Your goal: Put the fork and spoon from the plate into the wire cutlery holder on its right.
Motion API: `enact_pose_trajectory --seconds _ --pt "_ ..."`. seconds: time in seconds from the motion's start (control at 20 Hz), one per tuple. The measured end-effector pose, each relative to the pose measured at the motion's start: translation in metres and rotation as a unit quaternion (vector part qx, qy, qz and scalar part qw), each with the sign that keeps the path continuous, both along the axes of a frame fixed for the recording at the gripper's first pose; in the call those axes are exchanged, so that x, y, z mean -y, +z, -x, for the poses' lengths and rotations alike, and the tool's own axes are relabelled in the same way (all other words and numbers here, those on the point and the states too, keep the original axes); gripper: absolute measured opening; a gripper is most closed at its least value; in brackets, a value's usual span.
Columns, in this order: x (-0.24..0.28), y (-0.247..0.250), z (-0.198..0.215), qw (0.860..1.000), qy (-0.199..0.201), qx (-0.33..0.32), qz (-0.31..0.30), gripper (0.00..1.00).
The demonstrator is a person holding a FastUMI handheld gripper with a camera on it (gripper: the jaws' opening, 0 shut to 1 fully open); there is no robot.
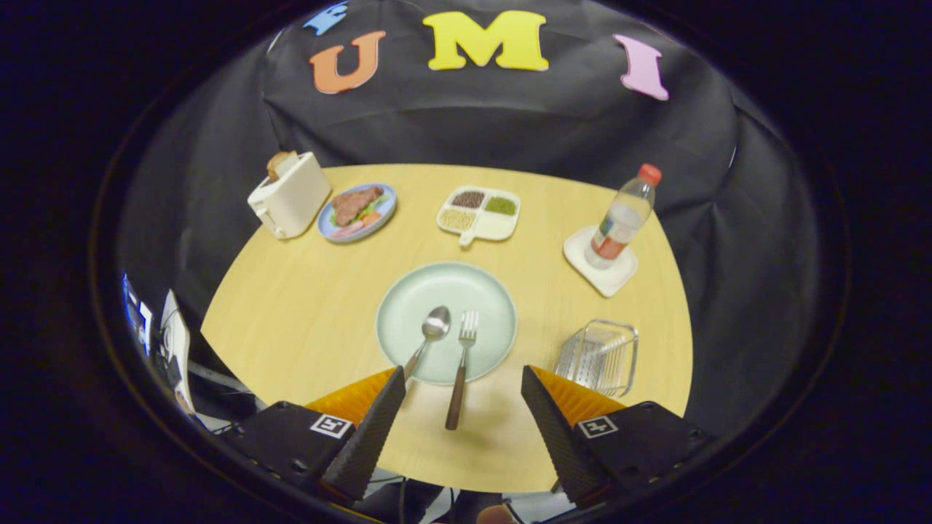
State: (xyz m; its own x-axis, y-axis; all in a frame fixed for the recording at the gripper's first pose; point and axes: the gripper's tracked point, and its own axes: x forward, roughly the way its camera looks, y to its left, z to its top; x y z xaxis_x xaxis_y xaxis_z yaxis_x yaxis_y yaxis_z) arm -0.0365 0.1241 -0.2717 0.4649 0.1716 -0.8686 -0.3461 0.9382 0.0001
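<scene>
Gripper view: tool (462, 378), lower centre, fingers spread wide, holding nothing. Fork (461, 367) and spoon (429, 335) lie side by side on pale green plate (408, 291) at frame centre, fork handle overhanging toward the fingers. Wire cutlery holder (598, 356), lower right on desk (291, 313), just beyond the right finger.

Spoon (429, 336) and brown-handled fork (461, 367) lay side by side on a pale green plate (408, 298), handles overhanging its near rim. Wire cutlery holder (600, 356) sat just right of the plate, apart from it.
</scene>
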Motion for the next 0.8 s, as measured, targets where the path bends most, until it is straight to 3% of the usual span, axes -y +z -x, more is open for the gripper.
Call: enact_pose_trajectory --seconds 0.2,0.45,0.5,0.8 --pt "0.003 -0.043 0.004 0.996 -0.009 -0.080 0.028 0.96" --pt "0.002 -0.085 0.001 0.990 -0.006 -0.126 0.058 0.92" --pt "0.001 -0.093 0.002 0.989 -0.005 -0.135 0.060 0.88" --pt "0.001 -0.116 -0.002 0.983 -0.025 -0.167 0.069 0.25"
